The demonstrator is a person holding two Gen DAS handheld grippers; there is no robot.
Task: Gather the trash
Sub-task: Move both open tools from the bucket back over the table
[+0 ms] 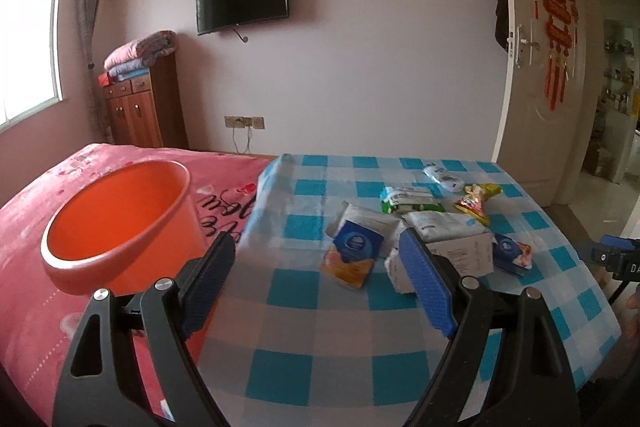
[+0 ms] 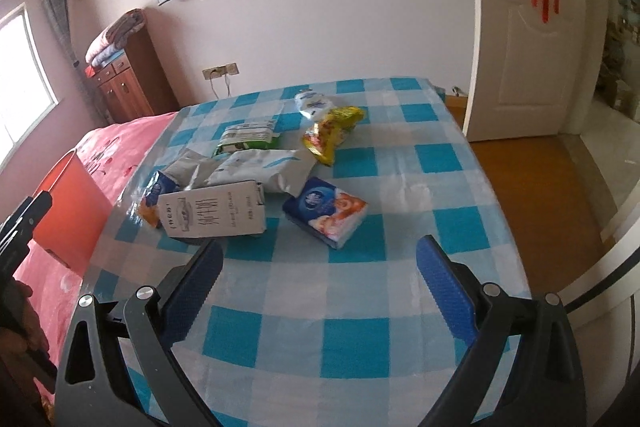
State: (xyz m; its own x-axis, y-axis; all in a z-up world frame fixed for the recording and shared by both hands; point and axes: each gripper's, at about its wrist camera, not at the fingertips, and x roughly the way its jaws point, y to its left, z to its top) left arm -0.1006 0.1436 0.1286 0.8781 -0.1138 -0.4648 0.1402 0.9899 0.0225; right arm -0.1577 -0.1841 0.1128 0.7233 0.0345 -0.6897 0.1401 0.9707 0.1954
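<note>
Both grippers stand over the checked cloth (image 2: 360, 307), jaws apart and empty: the left gripper (image 1: 316, 287) nearer the orange bucket (image 1: 120, 219), the right gripper (image 2: 320, 287) farther from it. The trash lies in a loose heap beside the bucket; the white carton (image 2: 216, 213) and tissue pack (image 2: 326, 213) lie nearest. Best practice would be to take one outer piece at a time. The visible part of the bucket's inside holds nothing.

Near checkered cloth (image 2: 360, 307) bare; wrapper pile (image 2: 256, 167) ahead, orange bucket (image 1: 120, 219) apparently left.
</note>
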